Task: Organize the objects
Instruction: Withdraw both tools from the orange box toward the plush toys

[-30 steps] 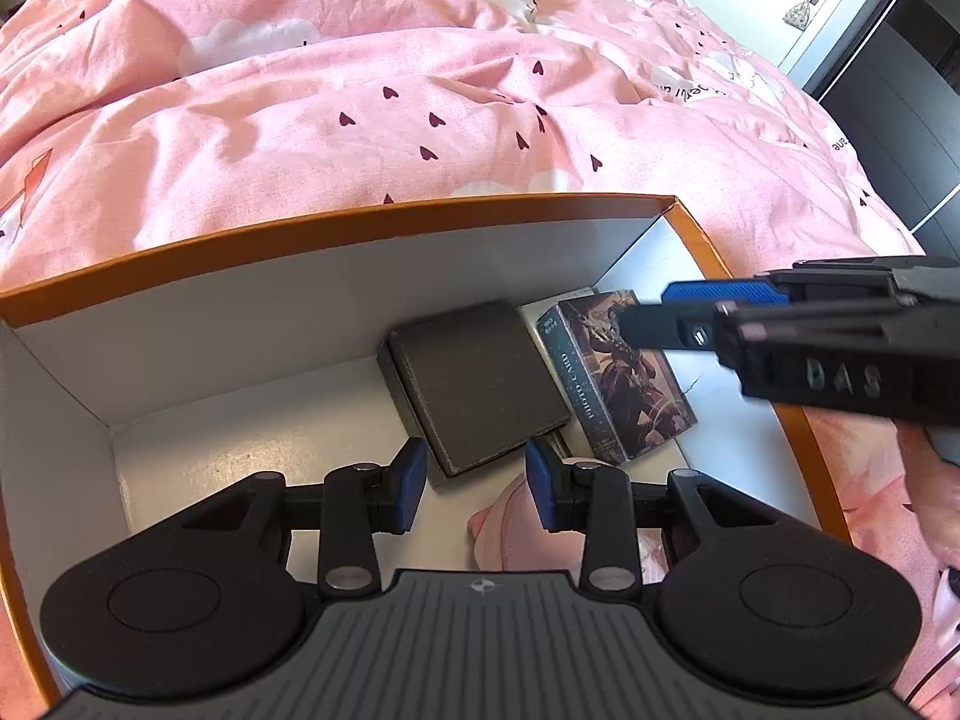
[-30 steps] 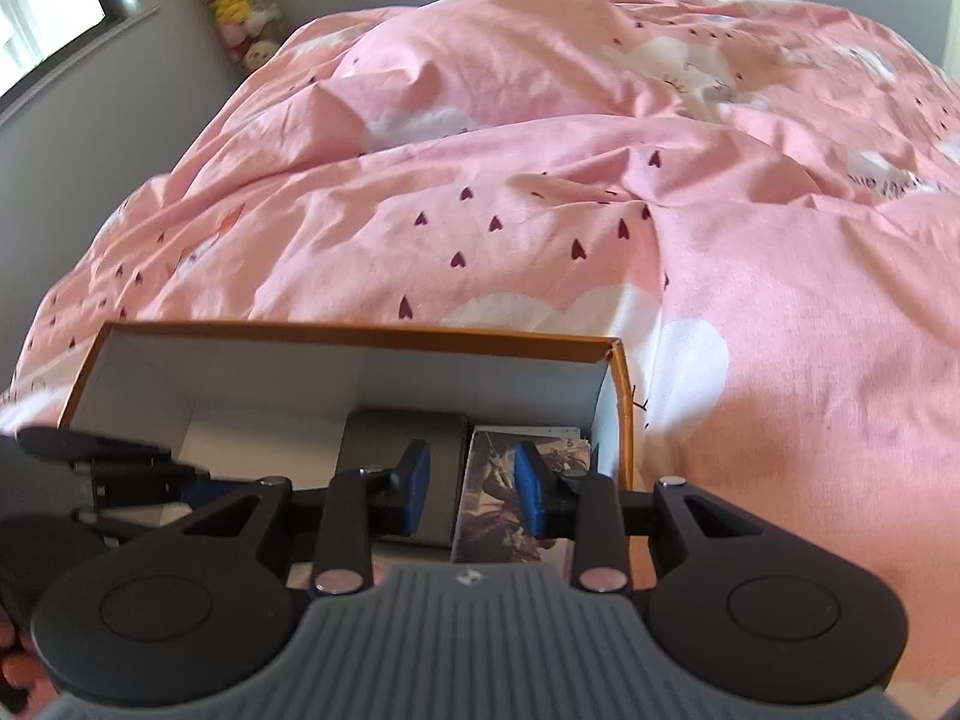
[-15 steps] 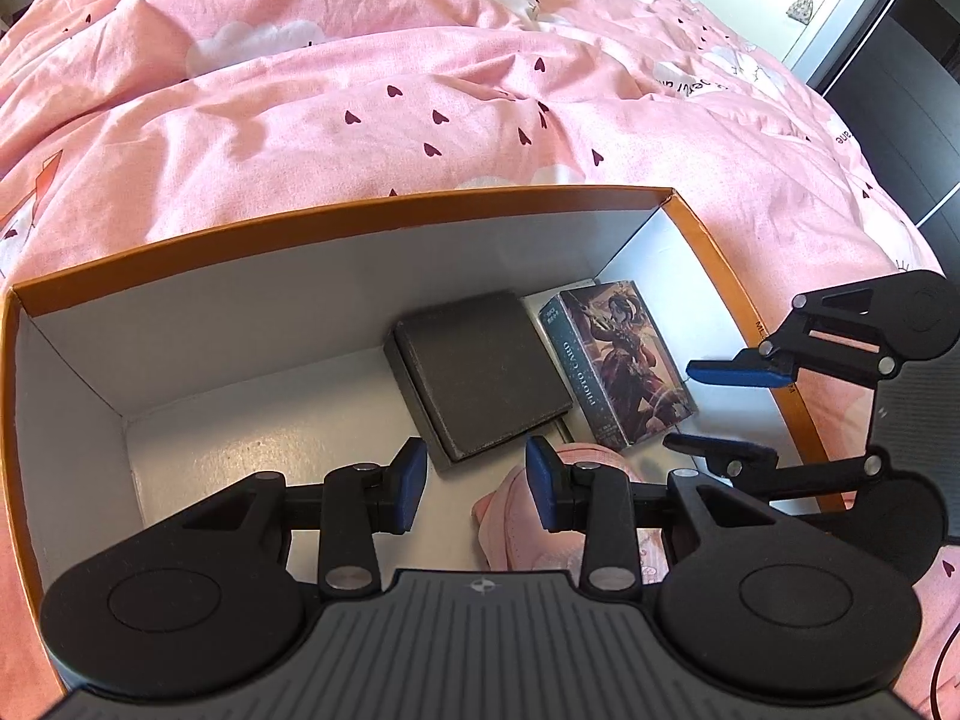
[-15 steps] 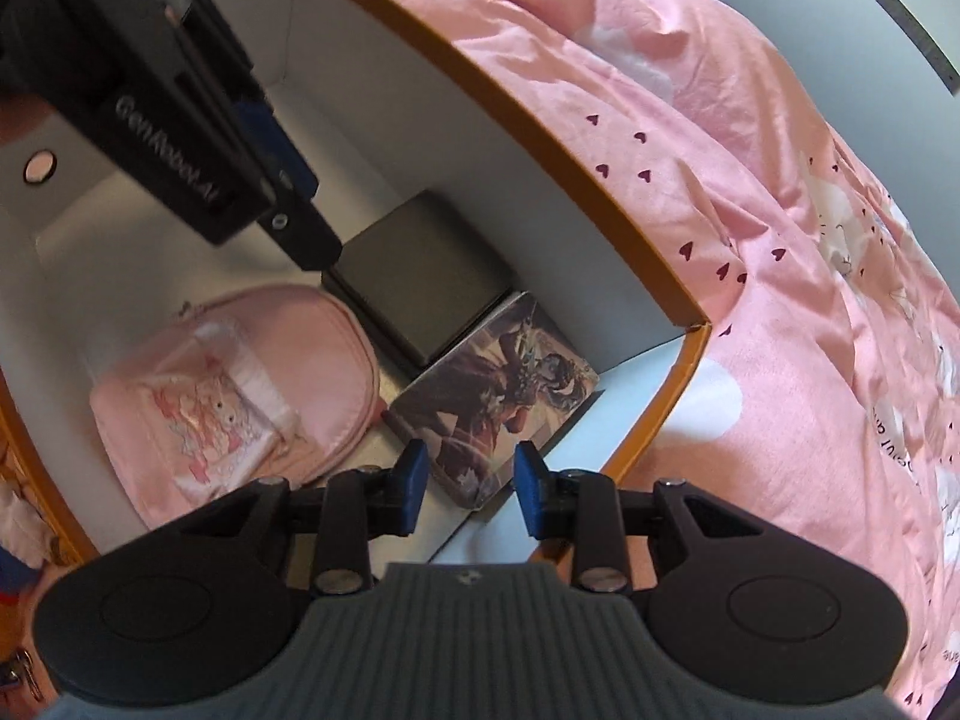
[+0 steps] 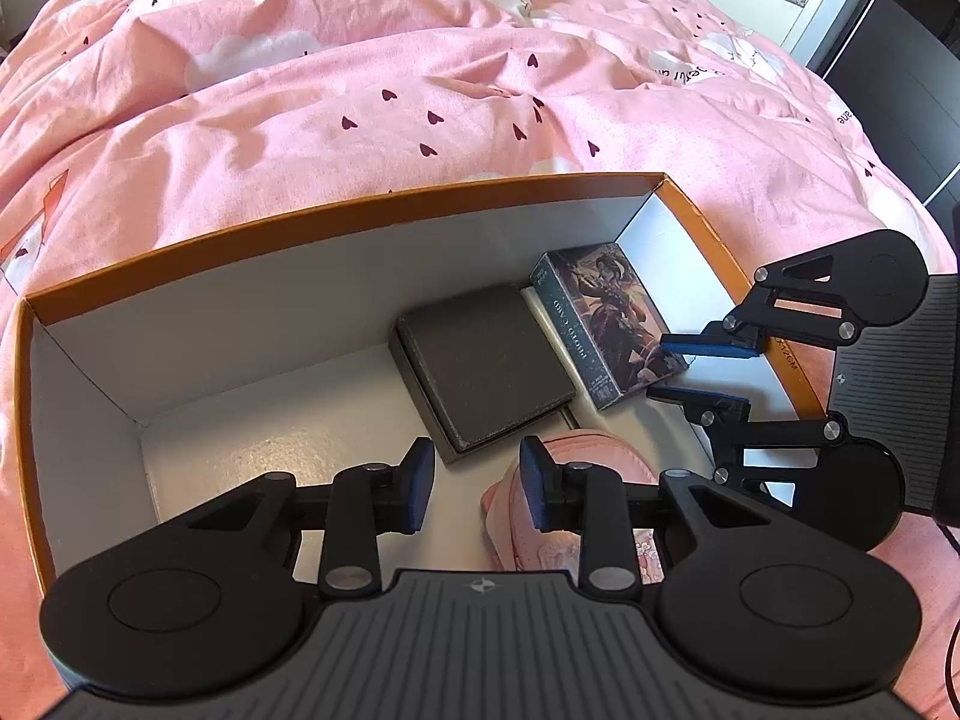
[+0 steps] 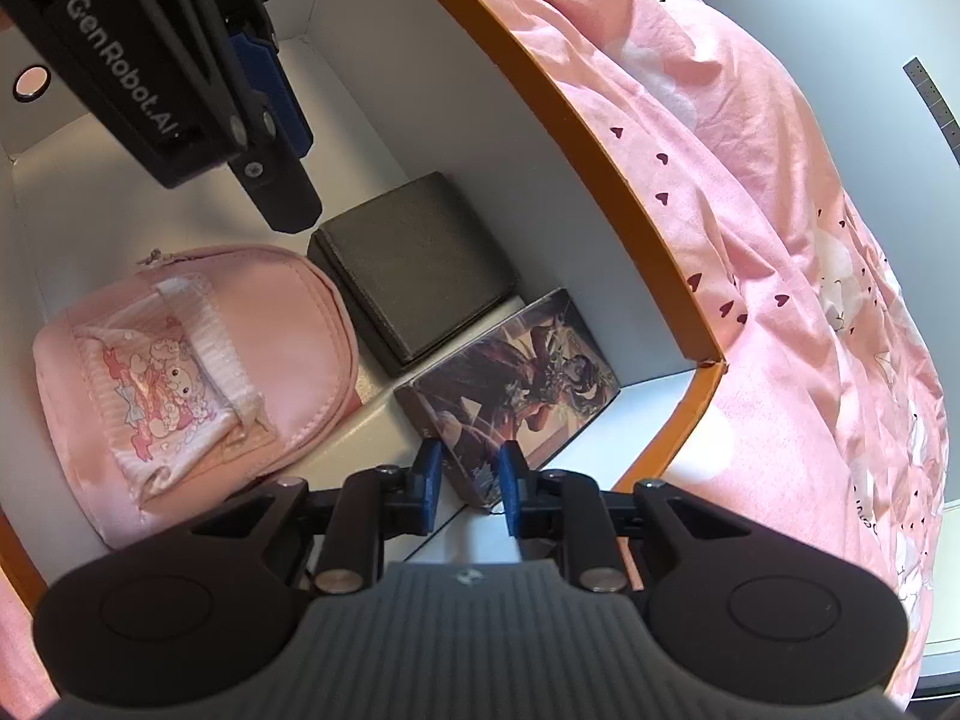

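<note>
- box (image 5: 336, 222): orange rim, white inside, sits on the bed's pink duvet (image 5: 420, 72)
- card box (image 5: 606, 330) with printed art: flat on the box floor in the corner, long axis running toward the far wall, one long side along the right wall; in the right wrist view its near corner (image 6: 480, 480) sits between the right fingers
- dark square case (image 5: 486, 366): flat, touching the card box's left long side, edges slightly skewed to it
- pink pouch (image 6: 180, 378): flat on the floor beside the dark case, cartoon patch up, rounded end toward the case
- left hand-held gripper (image 5: 471, 483): jaws parted wide, holding nothing, hovers above the floor over the pouch's edge and the dark case
- right hand-held gripper (image 6: 467, 483): jaws partly open, straddling the card box's near corner; contact with the pads can't be told
- right hand-held gripper (image 5: 702, 372) enters from the right wall in the left wrist view, tips just beside the card box's near end
</note>
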Action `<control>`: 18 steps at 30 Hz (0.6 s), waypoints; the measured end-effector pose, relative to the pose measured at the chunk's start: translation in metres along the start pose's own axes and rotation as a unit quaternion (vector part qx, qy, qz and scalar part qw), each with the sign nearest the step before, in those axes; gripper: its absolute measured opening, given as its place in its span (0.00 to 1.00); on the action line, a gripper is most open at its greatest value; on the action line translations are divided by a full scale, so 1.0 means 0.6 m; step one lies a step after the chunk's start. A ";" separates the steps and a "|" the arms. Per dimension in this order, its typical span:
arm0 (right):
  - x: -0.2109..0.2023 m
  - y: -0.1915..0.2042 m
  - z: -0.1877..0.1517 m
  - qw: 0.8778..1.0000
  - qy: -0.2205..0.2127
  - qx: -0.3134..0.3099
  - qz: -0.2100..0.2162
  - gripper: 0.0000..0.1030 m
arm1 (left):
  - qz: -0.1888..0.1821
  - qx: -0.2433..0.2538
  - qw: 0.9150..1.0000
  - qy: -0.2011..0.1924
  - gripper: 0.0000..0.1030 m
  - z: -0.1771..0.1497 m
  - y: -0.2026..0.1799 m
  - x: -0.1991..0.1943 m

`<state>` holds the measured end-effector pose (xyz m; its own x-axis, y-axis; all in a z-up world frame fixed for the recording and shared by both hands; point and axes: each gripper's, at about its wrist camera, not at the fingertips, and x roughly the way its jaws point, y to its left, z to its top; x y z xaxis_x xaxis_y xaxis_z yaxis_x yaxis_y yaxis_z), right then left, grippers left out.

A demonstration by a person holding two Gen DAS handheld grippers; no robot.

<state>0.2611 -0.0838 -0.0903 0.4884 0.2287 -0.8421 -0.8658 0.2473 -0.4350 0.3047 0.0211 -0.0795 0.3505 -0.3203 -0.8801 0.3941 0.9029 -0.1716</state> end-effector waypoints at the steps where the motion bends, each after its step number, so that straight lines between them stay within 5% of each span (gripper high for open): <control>1: -0.001 0.000 -0.001 1.000 -0.001 -0.001 0.000 0.21 | 0.001 0.002 1.000 -0.001 0.33 -0.001 -0.001 -0.002; 6: -0.013 0.005 -0.006 1.000 -0.009 -0.006 -0.008 0.16 | 0.012 0.012 1.000 -0.016 0.33 -0.006 -0.016 -0.025; 11: -0.068 -0.006 -0.013 0.997 -0.043 0.054 0.018 0.17 | 0.025 0.029 0.999 -0.036 0.33 -0.019 -0.046 -0.072; 18: -0.170 0.000 -0.042 0.976 -0.132 0.163 0.066 0.17 | 0.045 0.025 0.996 -0.067 0.33 -0.068 -0.088 -0.163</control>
<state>0.2087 -0.1310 -0.0125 0.4228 0.5032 -0.7537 -0.8639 0.4751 -0.1675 0.2148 0.0168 -0.0024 0.4951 -0.2778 -0.8232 0.3966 0.9153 -0.0703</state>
